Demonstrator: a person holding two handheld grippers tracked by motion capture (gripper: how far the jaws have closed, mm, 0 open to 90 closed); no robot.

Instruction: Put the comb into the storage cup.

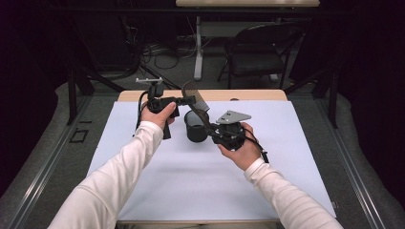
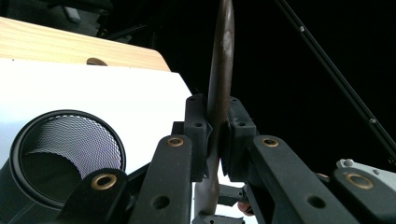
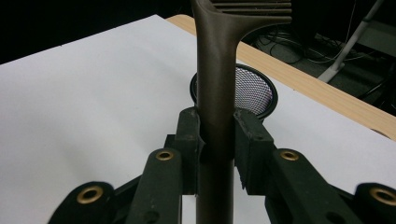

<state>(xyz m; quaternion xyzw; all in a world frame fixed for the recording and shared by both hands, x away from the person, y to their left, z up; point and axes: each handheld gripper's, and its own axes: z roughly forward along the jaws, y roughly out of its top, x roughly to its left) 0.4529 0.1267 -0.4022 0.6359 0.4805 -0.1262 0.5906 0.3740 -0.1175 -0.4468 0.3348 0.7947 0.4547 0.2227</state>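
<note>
A brown slotted spatula (image 3: 215, 84) is clamped by both the left tool (image 2: 217, 135) and right tool (image 3: 217, 140) above the mesh cup (image 1: 196, 126), near the surface's (image 1: 191, 186) far edge.

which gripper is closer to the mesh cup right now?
Too close to call. Left gripper sits just above and behind the mesh cup; right gripper sits just right of it. Both are shut on the brown spatula.

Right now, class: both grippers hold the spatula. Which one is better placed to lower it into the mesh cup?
Probably the right gripper: it clamps the spatula on its handle, slotted head up. The left gripper sits nearer the head; the mesh cup lies between them.
</note>
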